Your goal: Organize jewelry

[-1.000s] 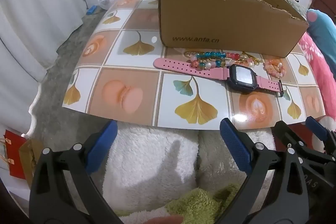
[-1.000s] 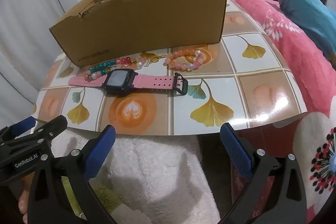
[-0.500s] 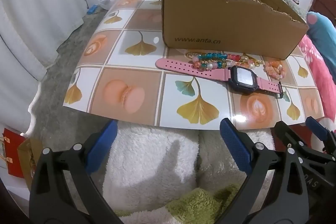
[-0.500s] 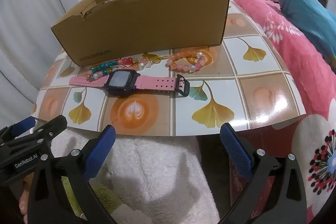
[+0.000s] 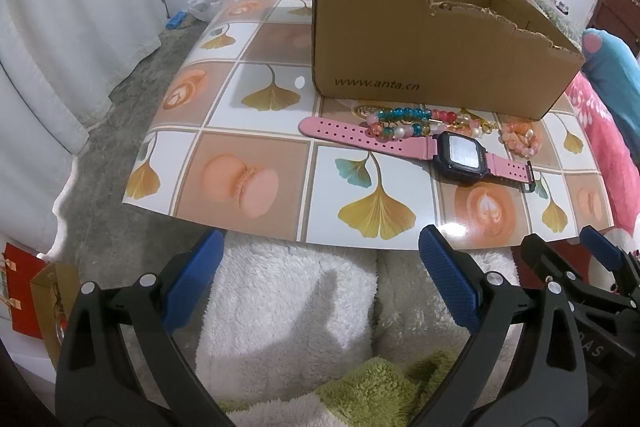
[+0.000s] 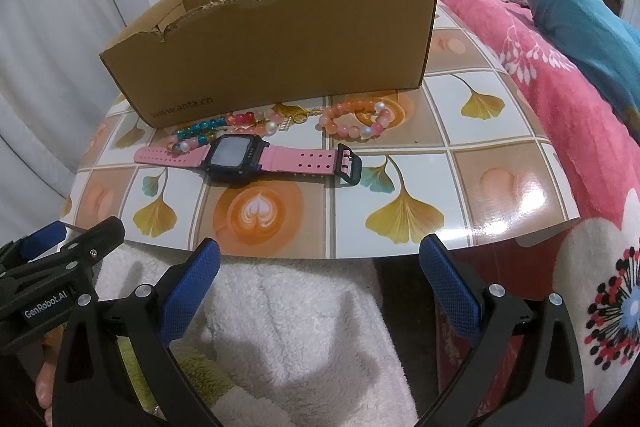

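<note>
A pink-strapped watch (image 5: 416, 147) (image 6: 248, 159) with a dark square face lies flat on the patterned board (image 5: 248, 131) (image 6: 420, 183). Behind it lie a teal, pink and pearl bead bracelet (image 5: 396, 123) (image 6: 224, 131) and an orange and pearl bead bracelet (image 5: 520, 139) (image 6: 354, 125), all just in front of an open cardboard box (image 5: 420, 55) (image 6: 280, 55). My left gripper (image 5: 320, 279) and right gripper (image 6: 320, 279) both stand open, empty, hovering short of the board's near edge. The right gripper also shows at the left wrist view's lower right.
White and green fleece (image 5: 288, 327) (image 6: 304, 339) lies under the grippers. A pink floral blanket (image 6: 560, 99) and a teal cushion (image 6: 580, 15) lie to the right. Grey floor (image 5: 112, 131), a white curtain (image 5: 68, 7) and a red gift bag (image 5: 24, 299) are left.
Both grippers have edged slightly forward toward the board; the box and jewelry look a little nearer. Nothing on the board has moved.
</note>
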Tool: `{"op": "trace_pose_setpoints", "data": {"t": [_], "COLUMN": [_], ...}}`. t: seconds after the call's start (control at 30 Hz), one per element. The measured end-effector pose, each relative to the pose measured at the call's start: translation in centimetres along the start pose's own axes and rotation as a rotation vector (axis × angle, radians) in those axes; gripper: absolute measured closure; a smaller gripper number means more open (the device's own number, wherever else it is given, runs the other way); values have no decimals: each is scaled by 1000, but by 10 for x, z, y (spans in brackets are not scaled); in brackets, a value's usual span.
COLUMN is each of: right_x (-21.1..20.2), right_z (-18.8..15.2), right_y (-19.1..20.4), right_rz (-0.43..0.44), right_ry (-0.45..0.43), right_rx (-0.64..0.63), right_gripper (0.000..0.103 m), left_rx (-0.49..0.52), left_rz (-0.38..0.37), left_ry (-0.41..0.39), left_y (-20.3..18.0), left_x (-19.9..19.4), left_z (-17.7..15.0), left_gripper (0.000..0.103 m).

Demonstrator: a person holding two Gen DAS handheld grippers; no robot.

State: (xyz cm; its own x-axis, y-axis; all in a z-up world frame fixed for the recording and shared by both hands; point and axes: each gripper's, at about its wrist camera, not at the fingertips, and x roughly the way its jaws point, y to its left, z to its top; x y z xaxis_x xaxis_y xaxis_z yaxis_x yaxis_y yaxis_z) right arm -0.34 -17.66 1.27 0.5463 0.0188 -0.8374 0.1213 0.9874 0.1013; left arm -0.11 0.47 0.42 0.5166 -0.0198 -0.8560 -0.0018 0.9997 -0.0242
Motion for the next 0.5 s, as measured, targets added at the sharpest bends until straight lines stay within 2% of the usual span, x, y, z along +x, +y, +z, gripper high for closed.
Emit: {"op": "trace_pose_setpoints", "data": {"t": [0.5], "right_x": [-2], "right_z": [0], "right_y": [2], "right_rz": [-1], "right_ry": [3], "right_rx": [-5], "right_gripper": [6], "left_rx": [-4], "left_rz": [-2], "left_ry": [1], "left_y": [1], "left_x": [-1], "left_z": [0], "left_gripper": [8]}}
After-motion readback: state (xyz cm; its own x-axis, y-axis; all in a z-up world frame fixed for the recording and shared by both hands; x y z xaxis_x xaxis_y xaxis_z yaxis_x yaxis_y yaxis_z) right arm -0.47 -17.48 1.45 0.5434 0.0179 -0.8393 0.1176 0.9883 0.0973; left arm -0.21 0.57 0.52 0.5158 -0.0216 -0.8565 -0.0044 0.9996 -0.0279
